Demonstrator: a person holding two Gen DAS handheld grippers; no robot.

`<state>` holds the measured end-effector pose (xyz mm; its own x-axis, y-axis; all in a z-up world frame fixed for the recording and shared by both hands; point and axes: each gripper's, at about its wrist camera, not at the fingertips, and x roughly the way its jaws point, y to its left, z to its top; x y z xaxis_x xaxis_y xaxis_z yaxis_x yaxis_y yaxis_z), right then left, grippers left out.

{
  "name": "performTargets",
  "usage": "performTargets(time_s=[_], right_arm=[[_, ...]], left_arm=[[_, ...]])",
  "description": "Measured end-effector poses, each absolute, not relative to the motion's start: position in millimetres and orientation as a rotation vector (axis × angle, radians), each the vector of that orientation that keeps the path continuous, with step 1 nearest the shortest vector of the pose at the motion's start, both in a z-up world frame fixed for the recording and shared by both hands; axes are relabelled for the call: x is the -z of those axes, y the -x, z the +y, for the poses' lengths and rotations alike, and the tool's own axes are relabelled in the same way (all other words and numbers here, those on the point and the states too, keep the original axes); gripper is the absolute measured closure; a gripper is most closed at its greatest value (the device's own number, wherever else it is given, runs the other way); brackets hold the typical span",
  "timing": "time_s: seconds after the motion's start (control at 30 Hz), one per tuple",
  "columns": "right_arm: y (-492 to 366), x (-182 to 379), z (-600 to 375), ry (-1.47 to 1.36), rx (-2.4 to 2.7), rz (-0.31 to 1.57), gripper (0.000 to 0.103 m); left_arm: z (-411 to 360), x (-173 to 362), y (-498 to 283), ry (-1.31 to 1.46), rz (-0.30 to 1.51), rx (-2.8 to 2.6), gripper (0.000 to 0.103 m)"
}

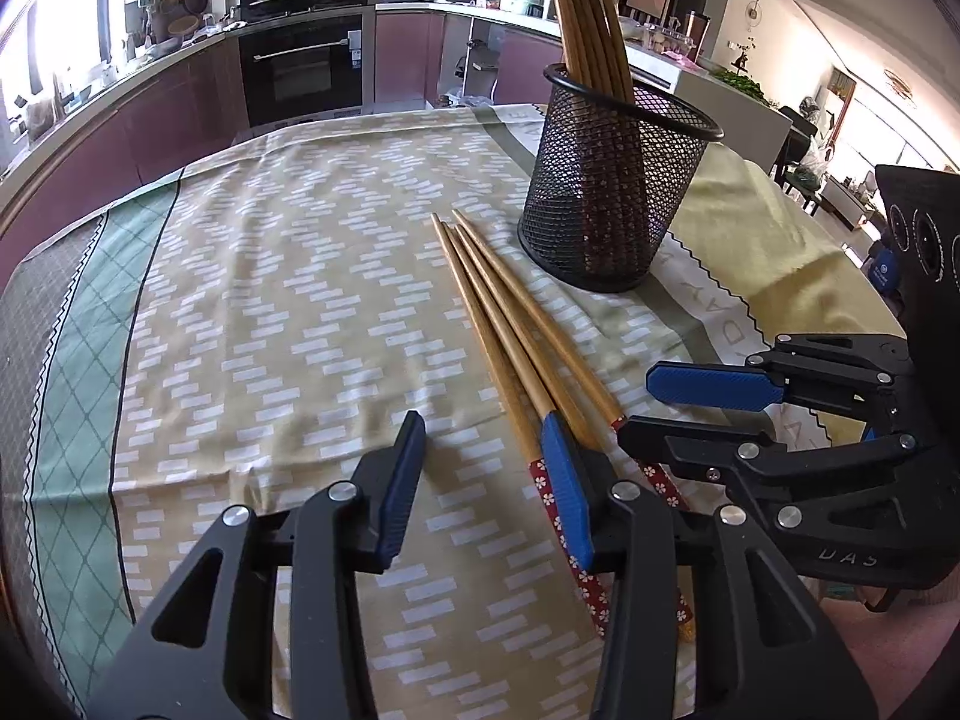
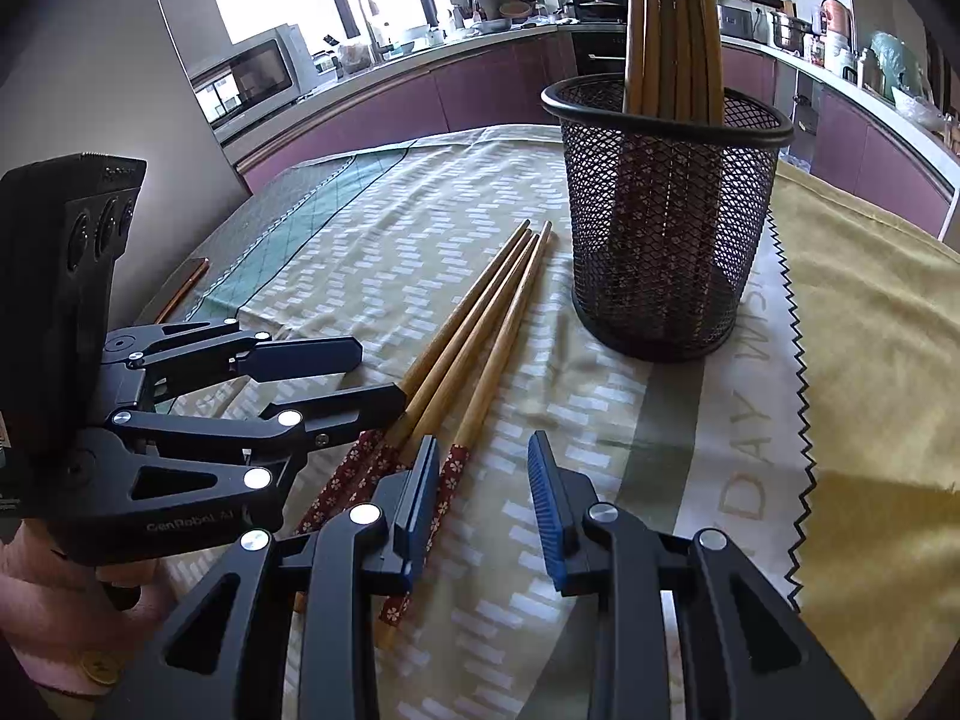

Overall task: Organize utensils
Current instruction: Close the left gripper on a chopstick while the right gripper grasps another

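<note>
Loose wooden chopsticks (image 1: pixel 510 330) (image 2: pixel 480 324) with red flowered handles lie side by side on the tablecloth, tips toward a black mesh cup (image 1: pixel 612 192) (image 2: pixel 666 228). The cup stands upright and holds several more chopsticks (image 1: pixel 585 12) (image 2: pixel 672 18). My left gripper (image 1: pixel 483 438) (image 2: pixel 378 375) is open with only cloth between its fingers; its right finger rests over the chopstick handles. My right gripper (image 2: pixel 483 462) (image 1: pixel 654 408) is also open and holds nothing; its left finger sits over the handles from the other side.
A patterned tablecloth (image 1: pixel 270 300) covers the table, with a yellow cloth (image 2: pixel 870 330) to the right of the cup. A thin brown object (image 2: pixel 186 288) lies at the table's left edge. A hand (image 2: pixel 42 600) holds the left gripper. Kitchen counters and an oven (image 1: pixel 300 66) stand behind.
</note>
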<state>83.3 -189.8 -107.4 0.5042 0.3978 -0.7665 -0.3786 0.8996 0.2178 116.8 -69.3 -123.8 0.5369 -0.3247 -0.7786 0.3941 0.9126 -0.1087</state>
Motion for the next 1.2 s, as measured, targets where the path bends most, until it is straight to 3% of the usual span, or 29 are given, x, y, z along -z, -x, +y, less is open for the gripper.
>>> performTargets(time_s=[0.37,0.63,0.9,1.2], right_arm=[[-101.4,107.3,-180.5,0.003,-0.450,0.923,0.077],[-98.7,108.0,-191.2,-0.041,-0.441,0.930,0.089],[-91.3,108.6,-202.1,-0.085,-0.443,0.948,0.096],[-81.4,106.3,-204.7,-0.081,-0.471,0.972,0.096]], left_arm=[[-64.9,123.7,-119.9,-0.072,0.912,0.398,0.077],[-58.6,124.1,-117.0,-0.039,0.925,0.390,0.094],[-51.3,124.6,-107.7,-0.003,0.935,0.390,0.095],[-44.5,123.7,-89.4,-0.009,0.957,0.422,0.095]])
